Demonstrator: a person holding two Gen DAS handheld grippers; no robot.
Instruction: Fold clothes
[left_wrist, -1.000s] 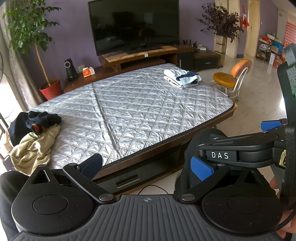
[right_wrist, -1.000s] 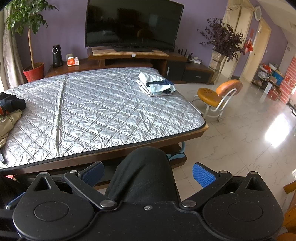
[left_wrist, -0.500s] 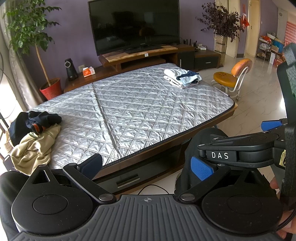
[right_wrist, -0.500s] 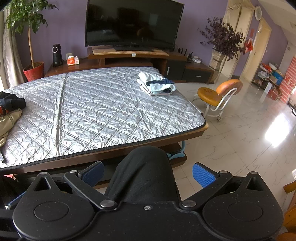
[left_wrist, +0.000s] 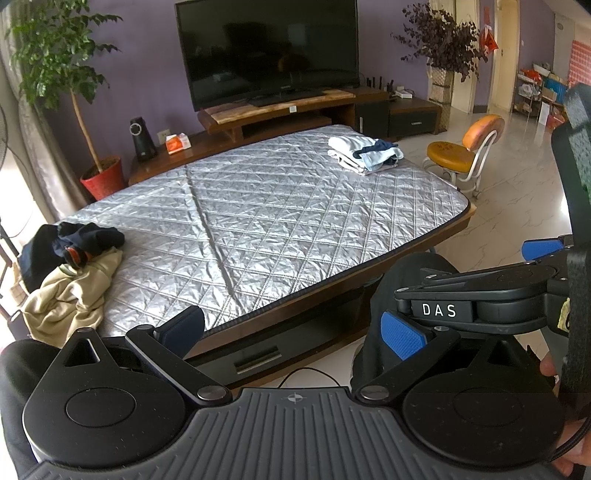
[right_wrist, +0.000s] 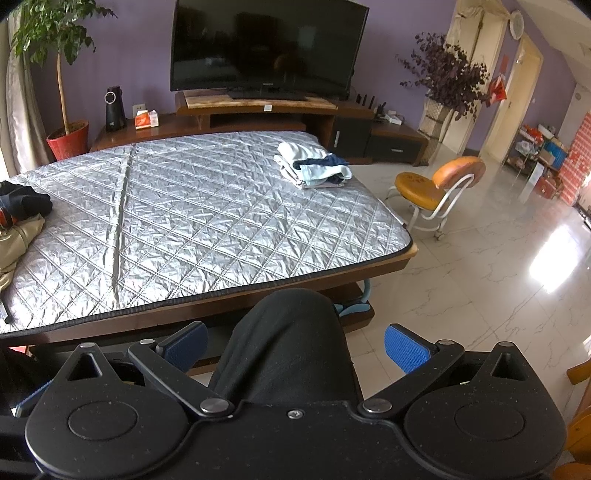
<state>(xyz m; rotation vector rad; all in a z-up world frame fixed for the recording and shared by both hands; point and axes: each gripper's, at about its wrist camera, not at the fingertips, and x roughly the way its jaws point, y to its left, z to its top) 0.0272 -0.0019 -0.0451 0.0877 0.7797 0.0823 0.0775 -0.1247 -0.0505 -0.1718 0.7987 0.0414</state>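
A heap of unfolded clothes lies at the near left of the silver quilted table (left_wrist: 280, 229): a beige garment (left_wrist: 70, 291) with a dark navy one (left_wrist: 88, 238) on top. A folded stack of white and light-blue clothes (left_wrist: 364, 152) rests at the far right corner; the same stack (right_wrist: 314, 166) shows in the right wrist view. My left gripper (left_wrist: 293, 328) hangs open before the table's front edge, holding nothing. My right gripper (right_wrist: 295, 349) is open too, above the person's knee (right_wrist: 291, 332) in black trousers. The right gripper's body (left_wrist: 480, 299) is in the left wrist view.
A television (right_wrist: 267, 46) on a wooden stand (right_wrist: 258, 107) stands behind the table. An orange chair (right_wrist: 436, 188) sits on the tiled floor to the right. A potted tree (left_wrist: 66, 92) in a red pot stands at the far left.
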